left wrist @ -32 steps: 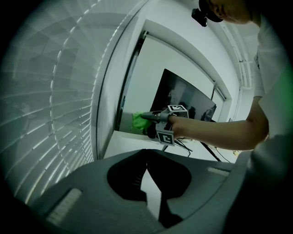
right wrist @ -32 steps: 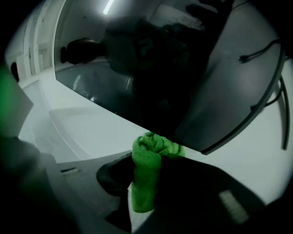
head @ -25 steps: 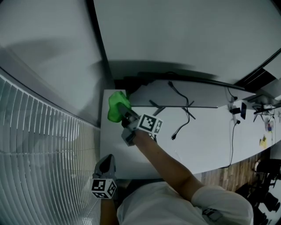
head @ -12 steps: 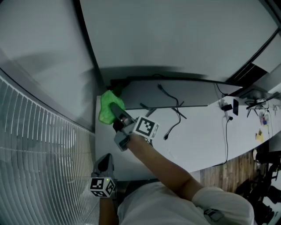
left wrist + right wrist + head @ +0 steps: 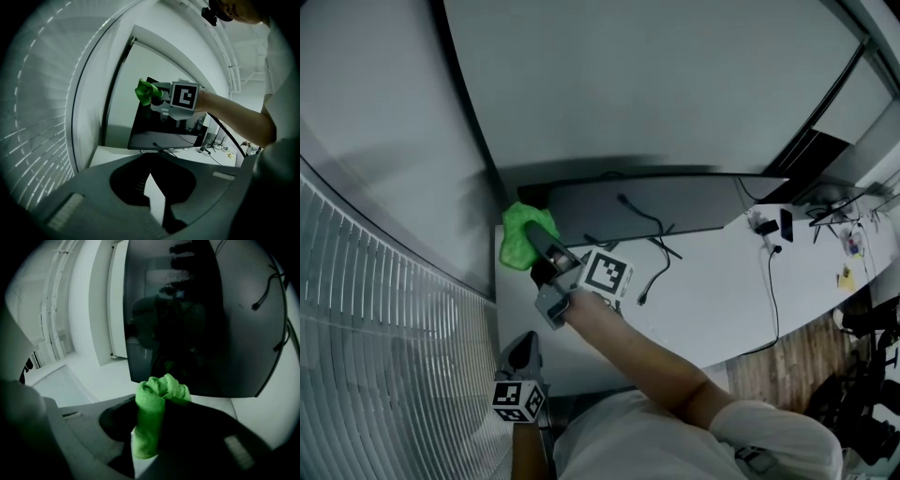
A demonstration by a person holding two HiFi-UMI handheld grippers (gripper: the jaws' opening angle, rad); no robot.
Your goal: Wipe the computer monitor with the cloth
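A bunched green cloth (image 5: 521,234) is clamped in my right gripper (image 5: 536,247), which is shut on it at the left end of the dark monitor (image 5: 656,201). In the right gripper view the cloth (image 5: 151,420) sticks out past the jaws, close before the black screen (image 5: 187,310). Whether it touches the glass I cannot tell. My left gripper (image 5: 525,351) hangs low near the desk's front left corner, away from the monitor. Its jaws meet at the tips with nothing between them (image 5: 151,180). From there I see the cloth (image 5: 146,92) held up at the monitor's (image 5: 159,133) upper left corner.
The monitor stands on a white desk (image 5: 712,300) against a pale wall. Black cables (image 5: 652,248) trail across the desk by the stand, and small gadgets (image 5: 773,227) lie at the right. Window blinds (image 5: 384,337) run along the left side.
The head view has swung so the monitor sits further left in frame. The right gripper and cloth stay at the monitor's left end. The left gripper has not moved.
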